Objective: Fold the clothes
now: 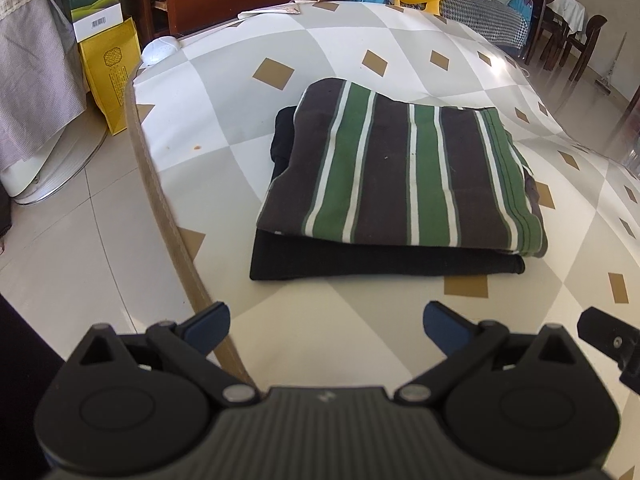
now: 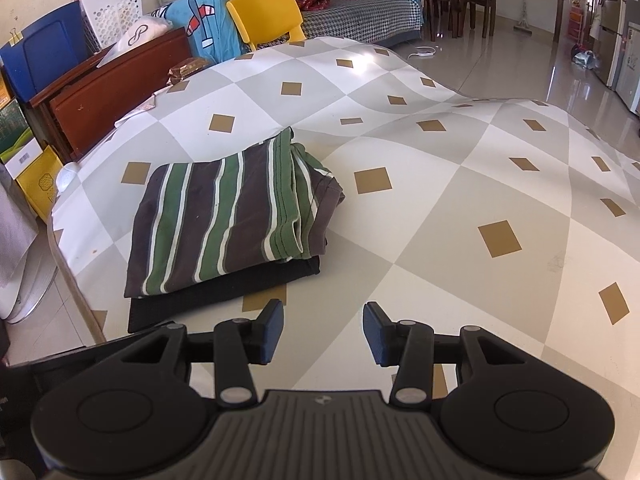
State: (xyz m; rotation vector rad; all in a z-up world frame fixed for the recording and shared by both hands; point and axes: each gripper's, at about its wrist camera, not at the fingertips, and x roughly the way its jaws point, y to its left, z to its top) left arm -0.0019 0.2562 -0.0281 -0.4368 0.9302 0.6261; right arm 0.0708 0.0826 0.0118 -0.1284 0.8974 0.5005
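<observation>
Both grippers empty, folded stack sits just ahead of them on the table.

Left gripper [image 1: 326, 322]: jaws spread wide, nothing between the pads. Right gripper [image 2: 323, 330]: jaws parted, also empty, pads hanging over bare tablecloth [image 2: 440, 216]. Striped garment [image 1: 400, 172] lies folded on top of a black garment [image 1: 380, 266]; the stack is dead ahead of the left gripper and ahead-left of the right one. Stack's long axis runs across the left gripper's line of sight, near edge facing it. Left looks nearer and better squared. My read: fold looks done; any tidy-up or shift goes to the left gripper first.
</observation>
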